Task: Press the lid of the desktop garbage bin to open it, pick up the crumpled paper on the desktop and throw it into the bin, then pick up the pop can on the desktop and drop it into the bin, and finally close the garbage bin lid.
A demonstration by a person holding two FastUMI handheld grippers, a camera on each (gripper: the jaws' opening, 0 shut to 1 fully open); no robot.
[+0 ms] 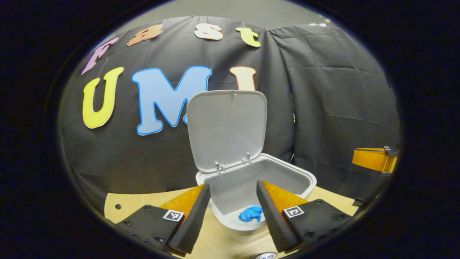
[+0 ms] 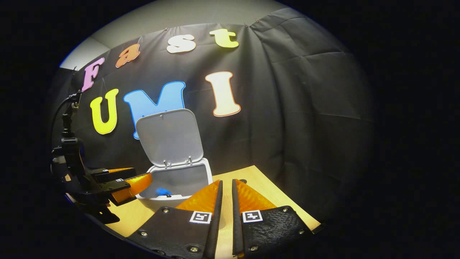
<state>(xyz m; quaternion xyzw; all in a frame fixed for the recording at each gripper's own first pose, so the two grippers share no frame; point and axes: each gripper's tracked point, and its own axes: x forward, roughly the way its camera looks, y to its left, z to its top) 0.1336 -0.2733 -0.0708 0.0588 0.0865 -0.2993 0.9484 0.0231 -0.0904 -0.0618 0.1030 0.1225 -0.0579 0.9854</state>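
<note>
In the left gripper view the left tongs [image 1: 231, 216] stood spread and empty over the near rim of the garbage bin [image 1: 287, 172], whose lid [image 1: 227, 129] stood upright at twelve o'clock while the crumpled paper [image 1: 251, 213] lay on the bin's floor, partly hidden behind the six-o'clock rim. A round object at six o'clock on the desk [image 1: 136, 201] was cut off and unreadable. In the right gripper view the right tongs [image 2: 227, 208] were nearly pressed together, holding nothing, with the bin at ten o'clock.

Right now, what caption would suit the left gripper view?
Open fingers hover before the bin, lid up, crumpled blue paper inside.
</note>
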